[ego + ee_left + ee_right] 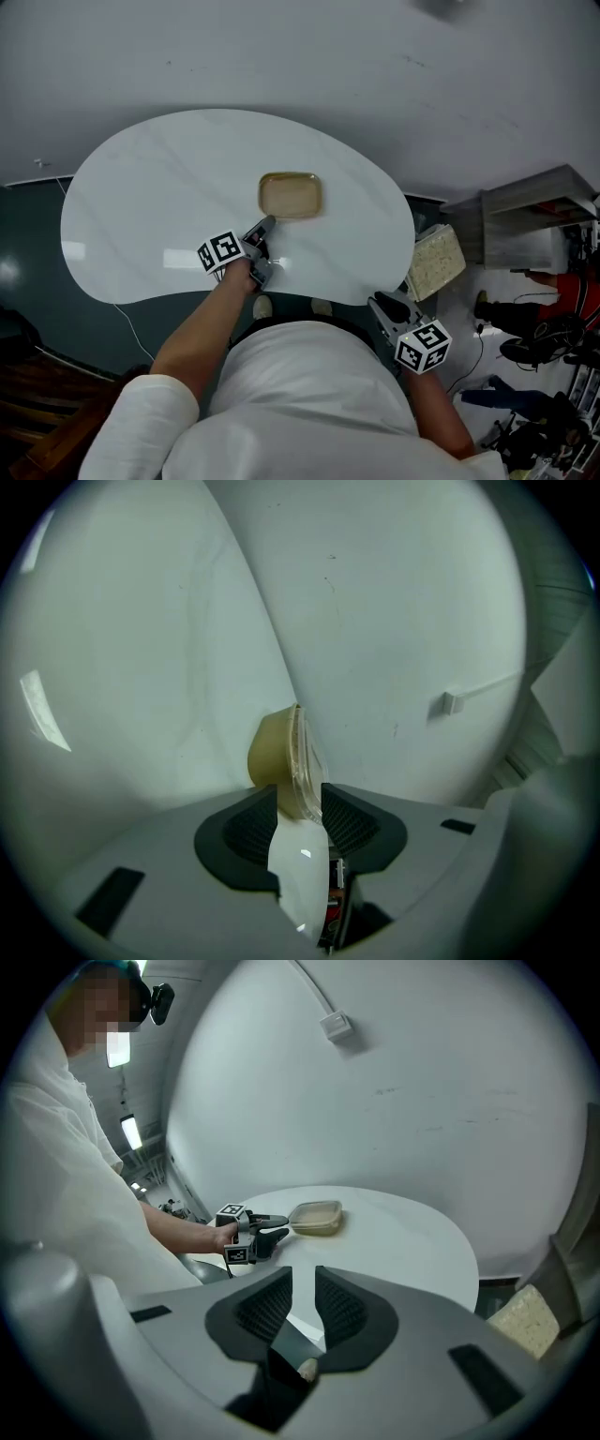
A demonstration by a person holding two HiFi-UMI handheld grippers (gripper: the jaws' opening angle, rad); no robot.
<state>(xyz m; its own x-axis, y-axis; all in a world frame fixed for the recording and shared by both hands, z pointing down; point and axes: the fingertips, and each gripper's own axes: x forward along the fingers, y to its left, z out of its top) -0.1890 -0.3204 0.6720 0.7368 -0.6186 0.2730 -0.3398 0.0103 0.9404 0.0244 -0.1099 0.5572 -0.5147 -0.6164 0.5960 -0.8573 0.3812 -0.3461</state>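
Note:
A tan rectangular container [291, 195] with a clear lid lies on the white rounded table [141, 197]. My left gripper [270, 247] is turned on its side at the container's near left corner, open, with one fingertip close to the corner. In the left gripper view the container [281, 757] stands edge-on just ahead of the gap of that gripper [300, 803]. My right gripper [380, 302] hangs off the table's near right edge by the person's waist. Its jaws [303, 1288] are a narrow gap apart with nothing between them. The right gripper view also shows the left gripper [281, 1227] beside the container [316, 1217].
A yellowish foam block [436, 261] leans by the table's right end, next to a grey shelf unit [534, 211]. Cables and gear clutter the floor at far right [553, 337]. A small white box with a cable [336, 1024] sits on the wall. Dark floor lies to the left.

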